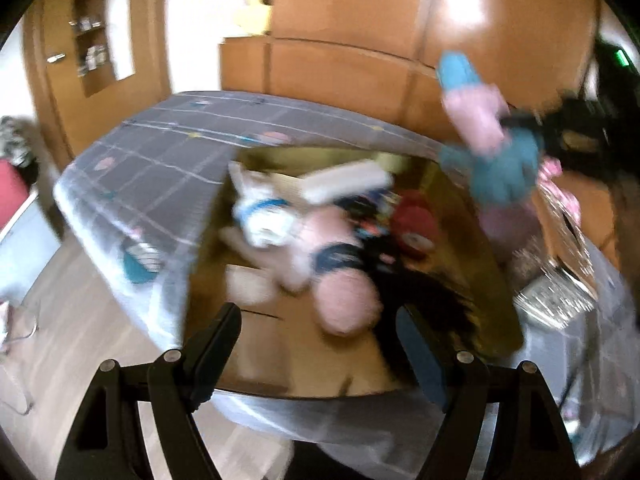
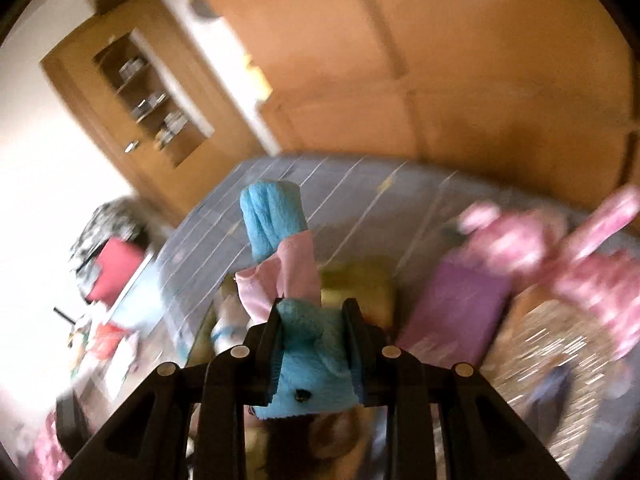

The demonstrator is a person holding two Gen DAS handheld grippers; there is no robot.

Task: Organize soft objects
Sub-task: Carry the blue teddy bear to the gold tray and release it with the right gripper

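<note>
My right tool [image 2: 313, 354] gripped the blue-and-pink plush toy [image 2: 280, 248], long axis pointing ahead, above and right of the cardboard box [image 1: 256, 344]; my left tool [image 1: 320, 360] hung open over it.

Home bedroom, patterned bed [image 1: 168, 152], wooden wardrobe doors [image 1: 360, 20], shelf cabinet [image 2: 152, 96]

One cardboard box [image 1: 480, 216] sits on one bed [image 1: 168, 152]. Inside it, blur allows counting about four soft toys [image 1: 316, 236]. One blue-and-pink plush [image 2: 280, 240] is outside it, plus two tongs [image 1: 316, 344].
</note>
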